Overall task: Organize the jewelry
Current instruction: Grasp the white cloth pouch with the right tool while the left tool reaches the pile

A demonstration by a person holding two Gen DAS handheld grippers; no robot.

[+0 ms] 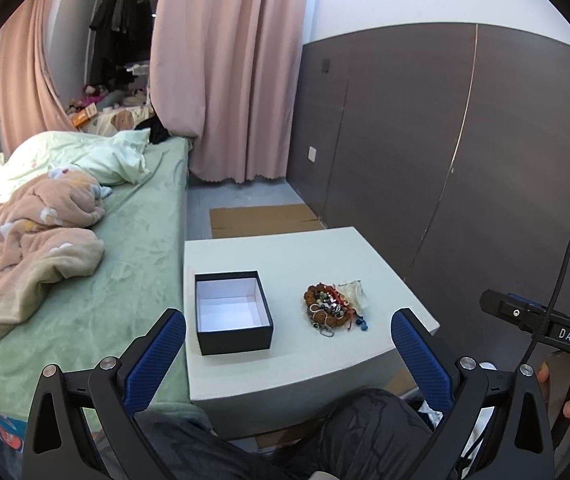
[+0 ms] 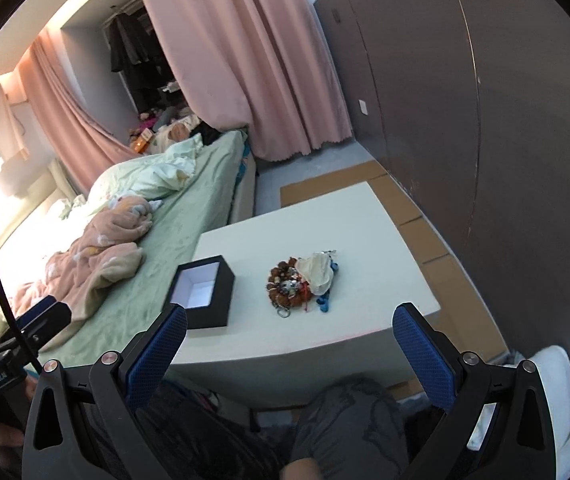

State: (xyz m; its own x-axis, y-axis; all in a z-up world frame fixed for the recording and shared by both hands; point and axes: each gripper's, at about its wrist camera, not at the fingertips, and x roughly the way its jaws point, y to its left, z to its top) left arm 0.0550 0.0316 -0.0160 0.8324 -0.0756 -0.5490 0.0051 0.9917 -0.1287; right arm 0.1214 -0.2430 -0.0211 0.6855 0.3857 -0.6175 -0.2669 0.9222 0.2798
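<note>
A pile of beaded bracelets and chains (image 1: pixel 327 307) (image 2: pixel 289 285) lies on the white table (image 1: pixel 293 252) (image 2: pixel 317 216), with a pale cloth pouch (image 1: pixel 352 295) (image 2: pixel 319 272) at its right side. Left of the pile stands an open black box (image 1: pixel 232 311) (image 2: pixel 201 291) with a bare white inside. My left gripper (image 1: pixel 288 322) hangs open in front of the table's near edge, nothing between its blue pads (image 1: pixel 153 364). My right gripper (image 2: pixel 289 318) is open too and holds nothing, back from the same edge. The right gripper's body (image 1: pixel 545 320) shows at the right of the left wrist view.
A bed (image 1: pixel 137 240) with a green sheet and rumpled blankets runs along the table's left side. A dark panelled wall (image 1: pixel 465 140) stands close on the right. Pink curtains (image 1: pixel 225 72) hang behind. Cardboard (image 1: pixel 261 218) lies on the floor. A person's knees (image 1: pixel 365 420) sit under the near edge.
</note>
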